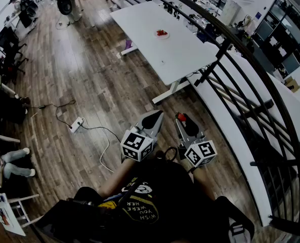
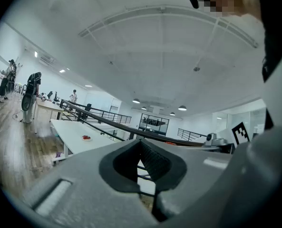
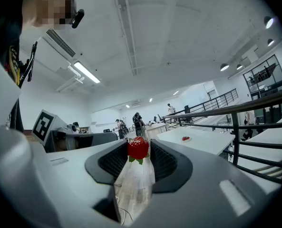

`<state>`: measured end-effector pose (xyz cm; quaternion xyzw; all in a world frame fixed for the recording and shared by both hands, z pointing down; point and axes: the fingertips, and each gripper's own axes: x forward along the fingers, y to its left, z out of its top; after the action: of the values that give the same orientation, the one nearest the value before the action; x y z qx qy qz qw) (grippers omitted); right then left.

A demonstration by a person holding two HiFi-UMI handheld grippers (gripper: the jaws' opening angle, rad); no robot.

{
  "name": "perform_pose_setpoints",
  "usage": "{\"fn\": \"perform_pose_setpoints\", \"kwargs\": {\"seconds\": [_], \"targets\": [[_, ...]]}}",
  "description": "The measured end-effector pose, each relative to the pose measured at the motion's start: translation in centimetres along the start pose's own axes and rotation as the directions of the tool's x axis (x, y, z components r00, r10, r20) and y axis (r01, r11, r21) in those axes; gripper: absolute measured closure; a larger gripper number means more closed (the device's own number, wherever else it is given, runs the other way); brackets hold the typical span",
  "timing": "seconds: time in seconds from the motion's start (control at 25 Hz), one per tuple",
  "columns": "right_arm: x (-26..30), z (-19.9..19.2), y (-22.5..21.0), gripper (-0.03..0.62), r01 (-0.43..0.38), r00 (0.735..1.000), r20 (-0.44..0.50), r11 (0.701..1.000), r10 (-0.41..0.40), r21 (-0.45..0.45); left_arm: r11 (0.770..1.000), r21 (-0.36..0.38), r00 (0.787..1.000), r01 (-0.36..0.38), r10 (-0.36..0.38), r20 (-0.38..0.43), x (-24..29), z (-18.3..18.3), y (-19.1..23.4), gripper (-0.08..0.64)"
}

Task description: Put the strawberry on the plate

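1. Head view: our right claw grasps the strawberry at its tips, well apart from the plate lying midway between the table's long edges. A jolt could shake it loose.
2. Left gripper view: our left claw is clenched on nothing, so it gives no support.
3. Right gripper view: if we squeeze harder, we may bruise the fruit.

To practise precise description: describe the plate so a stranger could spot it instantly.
Find the long white table beside the black railing. On its far half sits a small white plate. It is the only round thing there, with something red on it.
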<state>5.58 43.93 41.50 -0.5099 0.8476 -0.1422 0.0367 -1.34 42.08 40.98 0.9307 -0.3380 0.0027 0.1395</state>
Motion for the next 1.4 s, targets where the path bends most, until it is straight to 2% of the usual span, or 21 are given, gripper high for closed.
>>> {"fn": "perform_pose_setpoints", "kwargs": {"seconds": [0.6,0.88,1.4], "targets": [[0.8,0.8,-0.7,0.440,-0.066,0.998,0.009,0.998,0.067,-0.010,1.000,0.003,1.000,-0.004,0.004,0.011,2.0,0.8,0.0,0.558],[0.7,1.1,-2.6,0.440,-0.054,0.998,0.031,0.998,0.054,0.016,1.000,-0.004,1.000,-0.014,0.014,0.003,3.5,0.3,-0.2,0.558],[1.2,0.9,-5.9,0.440,-0.099,0.995,0.016,0.994,0.098,0.046,0.998,0.002,0.998,-0.057,0.057,-0.018,6.4,-0.8,-0.7,0.558]]}}
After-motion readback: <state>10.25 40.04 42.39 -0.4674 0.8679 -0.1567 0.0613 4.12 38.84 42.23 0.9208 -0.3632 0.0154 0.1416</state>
